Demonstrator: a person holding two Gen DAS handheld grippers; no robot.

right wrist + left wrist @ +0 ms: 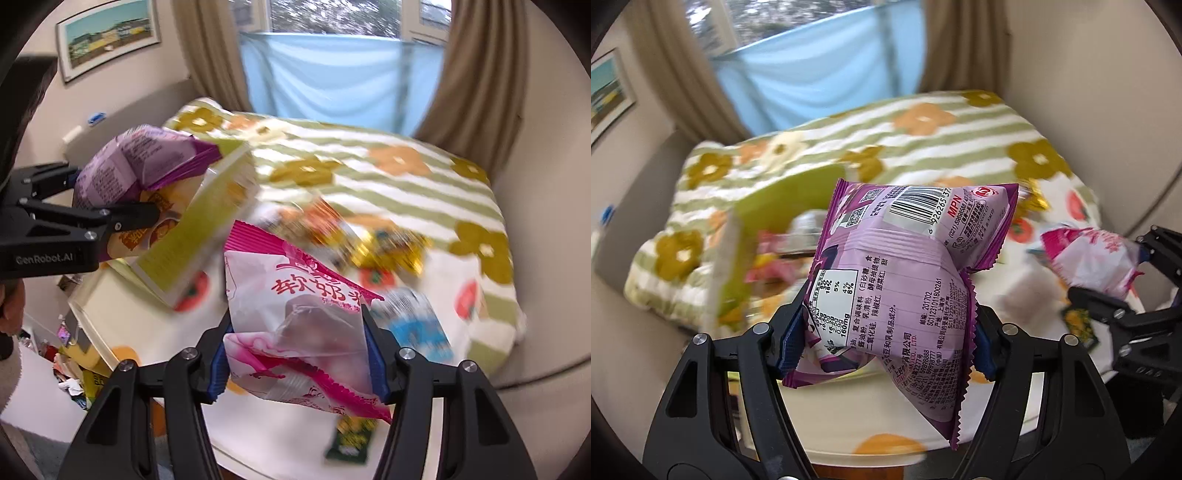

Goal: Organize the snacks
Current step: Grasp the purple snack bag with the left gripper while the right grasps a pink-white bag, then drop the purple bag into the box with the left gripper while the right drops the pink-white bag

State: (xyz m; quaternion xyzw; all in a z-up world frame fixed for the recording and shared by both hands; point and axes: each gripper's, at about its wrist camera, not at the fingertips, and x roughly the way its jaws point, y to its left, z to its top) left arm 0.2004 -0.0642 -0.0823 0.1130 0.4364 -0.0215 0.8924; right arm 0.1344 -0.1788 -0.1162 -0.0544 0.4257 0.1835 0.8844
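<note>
My left gripper [886, 325] is shut on a purple snack packet [905, 266], its printed back and barcode facing the camera, lifted above the table. In the right wrist view the same purple packet [136, 166] shows at the left in the left gripper [155, 199]. My right gripper [295, 354] is shut on a pink and white snack bag [295, 314], held above the table; that pink bag [1086, 254] also shows at the right of the left wrist view. A green box [768, 221] with snacks inside stands behind the purple packet.
A flower-patterned cloth [406, 177] covers the table. Loose snacks lie on it: gold-wrapped ones [388, 251], a blue packet [421, 325] and a dark green packet [351, 439]. The green box [199, 236] stands left of centre. Curtains and a window are behind.
</note>
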